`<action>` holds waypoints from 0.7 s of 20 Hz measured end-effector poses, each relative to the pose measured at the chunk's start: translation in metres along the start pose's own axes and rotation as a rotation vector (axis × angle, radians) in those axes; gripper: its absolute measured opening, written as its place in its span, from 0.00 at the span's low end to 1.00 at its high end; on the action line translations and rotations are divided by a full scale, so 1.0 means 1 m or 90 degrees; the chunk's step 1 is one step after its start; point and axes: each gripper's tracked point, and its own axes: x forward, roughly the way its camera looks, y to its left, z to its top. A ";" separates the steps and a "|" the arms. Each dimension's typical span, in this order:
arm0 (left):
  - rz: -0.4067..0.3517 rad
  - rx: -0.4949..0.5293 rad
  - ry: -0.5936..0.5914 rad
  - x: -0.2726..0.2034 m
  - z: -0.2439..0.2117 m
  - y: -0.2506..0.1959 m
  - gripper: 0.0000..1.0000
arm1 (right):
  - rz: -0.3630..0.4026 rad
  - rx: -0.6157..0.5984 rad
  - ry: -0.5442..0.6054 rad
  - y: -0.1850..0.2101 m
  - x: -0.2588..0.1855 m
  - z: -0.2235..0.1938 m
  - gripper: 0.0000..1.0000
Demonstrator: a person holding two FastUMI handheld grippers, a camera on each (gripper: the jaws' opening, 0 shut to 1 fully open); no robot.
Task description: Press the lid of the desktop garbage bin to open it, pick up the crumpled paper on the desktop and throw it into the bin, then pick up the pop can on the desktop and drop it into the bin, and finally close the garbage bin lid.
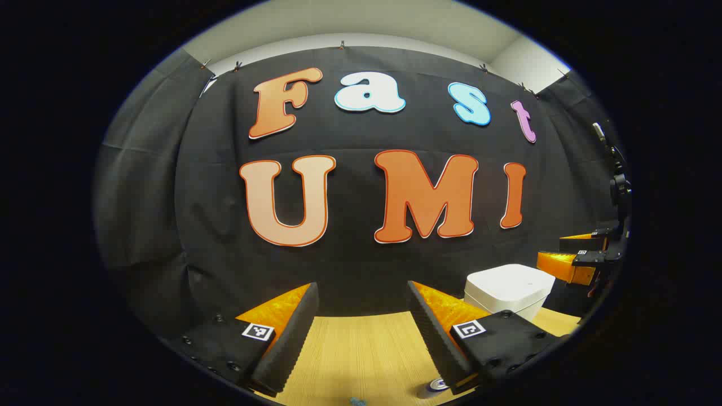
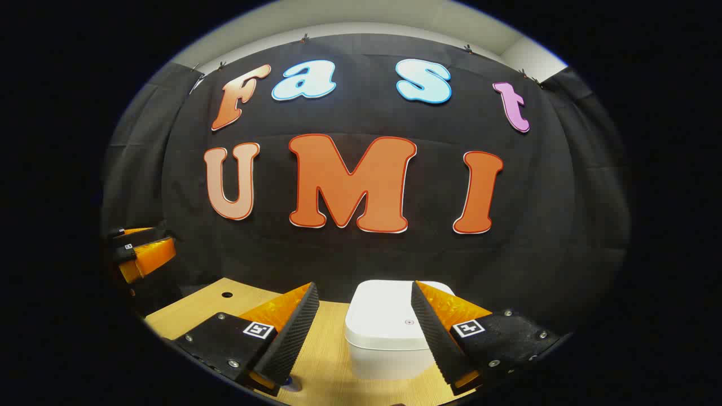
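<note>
The white garbage bin point(image 2: 395, 332) stood lid-down on the wooden surface point(image 1: 350, 349) (a start or a finish would look alike). A pop can point(image 1: 433, 387) showed by the left gripper point(image 1: 361, 332). It and the right gripper point(image 2: 364, 332) had fingers spread, pinching nothing.

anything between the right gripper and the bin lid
Nothing: in the right gripper view the open right gripper looks straight at the closed bin lid, with bare wooden table between.

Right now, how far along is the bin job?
Nothing looks done: the bin lid is down. In hand: the right gripper is open, lined up on the bin but not touching. The left gripper is open over the table. Pressing the lid, paper, can and closing remain.
</note>
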 end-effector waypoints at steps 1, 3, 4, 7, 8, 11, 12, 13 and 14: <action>0.001 0.002 0.000 0.001 0.000 0.001 0.99 | 0.000 -0.001 0.000 0.001 0.001 0.000 0.99; 0.001 0.005 0.003 0.000 -0.002 0.001 0.99 | 0.000 -0.003 0.000 0.001 0.002 0.000 0.99; 0.000 0.005 0.005 0.000 -0.004 0.001 0.99 | 0.000 -0.003 0.002 0.002 0.002 -0.001 0.99; -0.002 0.004 0.010 0.001 -0.006 0.002 0.99 | 0.005 0.006 0.016 0.008 0.003 -0.008 0.99; -0.002 0.003 0.011 0.000 -0.007 0.003 0.99 | 0.006 0.008 0.017 0.009 0.003 -0.008 0.99; -0.006 0.003 0.012 0.001 -0.009 0.002 0.99 | 0.002 0.006 0.020 0.010 0.005 -0.011 0.99; -0.007 0.005 0.013 0.001 -0.010 0.002 0.99 | 0.000 0.005 0.024 0.010 0.004 -0.014 0.99; -0.008 0.007 0.013 0.001 -0.011 0.002 0.99 | -0.003 0.004 0.026 0.010 0.004 -0.014 0.99; -0.011 0.008 0.014 0.001 -0.011 0.002 0.99 | -0.007 0.002 0.027 0.010 0.004 -0.015 0.99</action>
